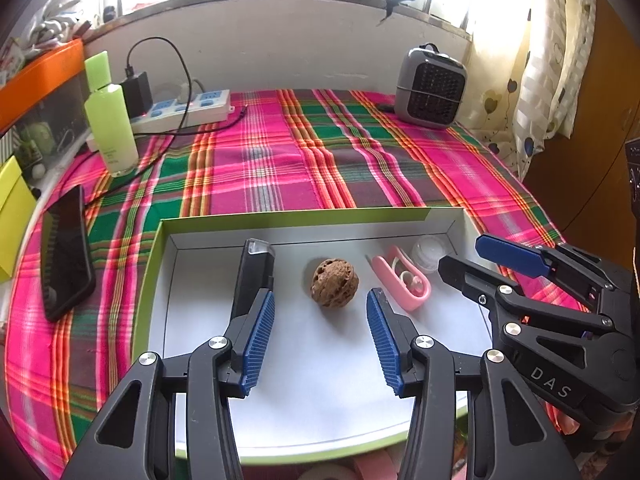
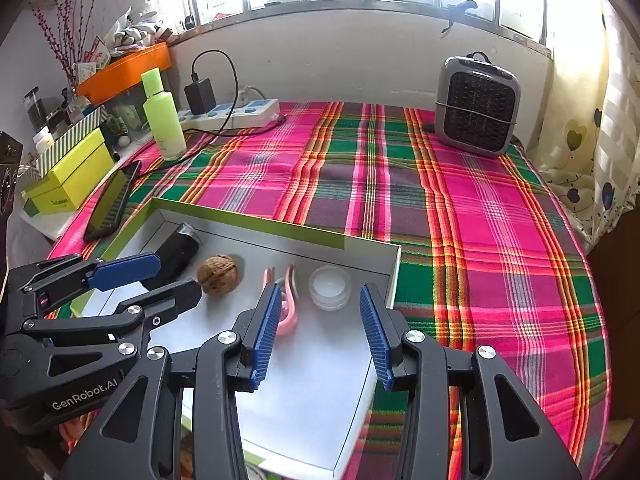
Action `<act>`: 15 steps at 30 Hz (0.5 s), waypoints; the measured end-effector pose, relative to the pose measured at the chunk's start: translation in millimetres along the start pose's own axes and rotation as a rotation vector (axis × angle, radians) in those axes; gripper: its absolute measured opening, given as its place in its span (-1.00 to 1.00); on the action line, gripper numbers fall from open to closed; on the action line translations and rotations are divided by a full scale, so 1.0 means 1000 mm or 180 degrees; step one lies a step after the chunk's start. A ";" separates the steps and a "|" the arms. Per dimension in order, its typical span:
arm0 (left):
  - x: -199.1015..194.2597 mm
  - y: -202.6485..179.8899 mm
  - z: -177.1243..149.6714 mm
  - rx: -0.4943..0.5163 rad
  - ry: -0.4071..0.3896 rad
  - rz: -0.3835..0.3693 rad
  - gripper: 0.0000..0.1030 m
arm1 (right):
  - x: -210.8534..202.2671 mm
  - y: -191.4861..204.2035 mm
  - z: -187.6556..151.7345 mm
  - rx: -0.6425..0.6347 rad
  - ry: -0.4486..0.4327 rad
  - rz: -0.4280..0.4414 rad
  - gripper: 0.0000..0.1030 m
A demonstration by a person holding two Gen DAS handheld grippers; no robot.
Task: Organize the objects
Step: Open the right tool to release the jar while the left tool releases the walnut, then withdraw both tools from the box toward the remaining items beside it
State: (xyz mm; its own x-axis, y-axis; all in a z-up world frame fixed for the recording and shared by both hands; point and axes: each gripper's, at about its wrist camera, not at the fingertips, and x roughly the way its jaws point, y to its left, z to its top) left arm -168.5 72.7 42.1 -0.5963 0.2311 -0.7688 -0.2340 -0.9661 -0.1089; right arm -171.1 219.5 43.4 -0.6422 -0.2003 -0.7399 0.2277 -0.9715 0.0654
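Observation:
A shallow box (image 1: 280, 216) (image 2: 248, 220) with a green rim and a white floor lies on the plaid cloth. In it, from left to right, are a black lighter-like stick (image 1: 256, 272) (image 2: 180, 246), a walnut (image 1: 334, 282) (image 2: 218, 274), a pink clip (image 1: 404, 280) (image 2: 289, 322) and a small clear jar (image 1: 430, 252) (image 2: 330, 286). My left gripper (image 1: 321, 293) (image 2: 178, 274) hangs open over the box with the walnut just past its tips, touching nothing. Beside it, my right gripper (image 2: 321, 289) (image 1: 460, 254) stands open above the jar, its pads clear of it.
A green bottle (image 1: 110, 120) (image 2: 164, 120), a power strip (image 1: 184, 110) with a charger and cable, and a dark phone (image 1: 66, 252) (image 2: 114, 200) sit at the left. A grey heater (image 1: 430, 86) (image 2: 476, 106) stands at the back right. Yellow boxes (image 2: 72, 176) lie off the table's left edge.

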 end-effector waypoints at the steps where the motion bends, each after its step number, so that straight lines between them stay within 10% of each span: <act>1: -0.003 0.000 -0.001 -0.0003 -0.0014 -0.0002 -0.09 | -0.002 0.001 -0.001 0.0005 -0.0010 0.0002 -0.18; 15: -0.034 0.001 -0.021 -0.0045 -0.0181 0.0058 -0.08 | -0.035 0.016 -0.021 0.0073 -0.0161 -0.0009 -0.18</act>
State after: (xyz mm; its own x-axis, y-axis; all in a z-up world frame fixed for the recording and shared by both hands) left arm -132.2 61.6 54.8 -0.6432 0.2193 -0.7336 -0.2121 -0.9716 -0.1044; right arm -129.8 213.8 56.1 -0.6791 -0.2033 -0.7053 0.2094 -0.9746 0.0792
